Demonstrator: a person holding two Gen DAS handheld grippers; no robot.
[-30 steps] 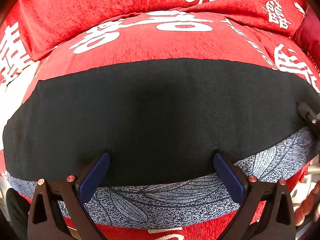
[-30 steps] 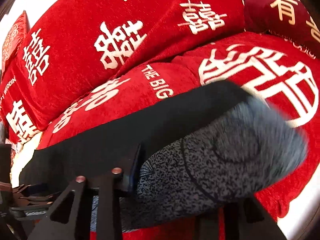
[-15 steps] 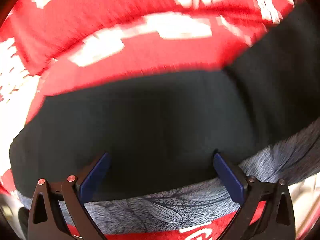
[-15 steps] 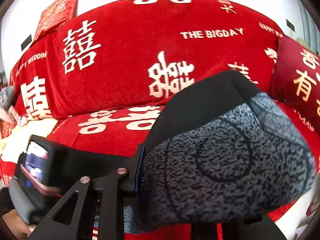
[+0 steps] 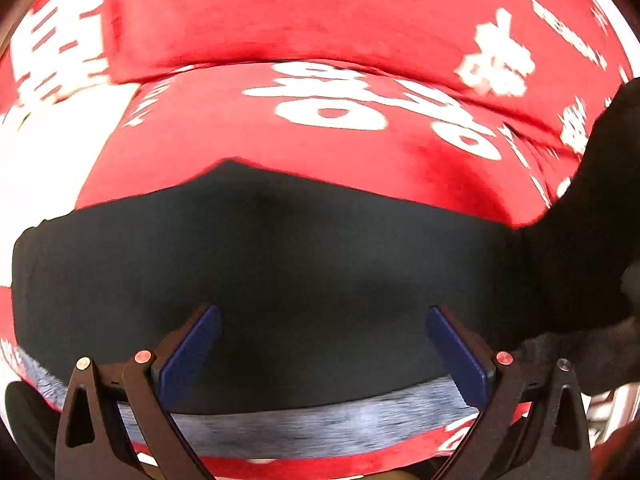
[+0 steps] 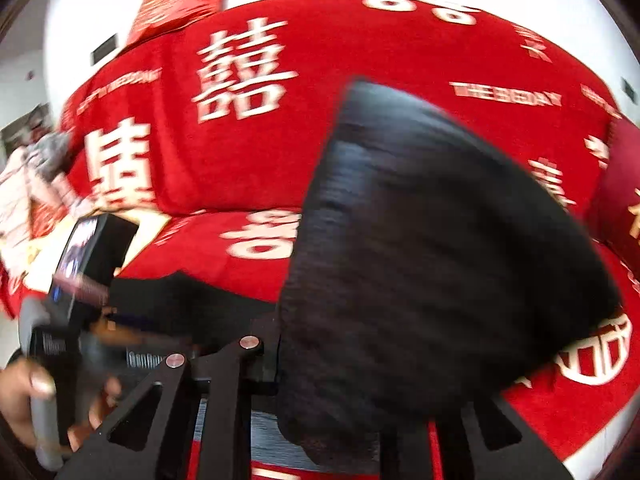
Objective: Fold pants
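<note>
Black pants (image 5: 320,260) with a grey patterned underside (image 5: 300,420) lie across the red sofa seat. My left gripper (image 5: 324,344) stands open just above them, its blue pads (image 5: 192,352) wide apart and nothing pinched. One end of the pants (image 5: 592,240) is raised at the right. In the right wrist view that raised end (image 6: 420,260) hangs as a black flap from my right gripper (image 6: 360,380), whose jaws are closing on the cloth; the flap hides the right finger. The left gripper's body (image 6: 80,280) and a hand (image 6: 24,392) show at the lower left.
A red sofa cover (image 6: 360,40) with white characters spans the seat and backrest. A dark red cushion (image 6: 624,200) sits at the right end. A white cloth patch (image 5: 48,160) lies at the left. The sofa's front edge (image 5: 320,464) runs just below the pants.
My right gripper has lifted the pants' end and carried it left, rolling so the black side now faces the camera instead of the grey pattern. My left gripper has slid sideways along the pants.
</note>
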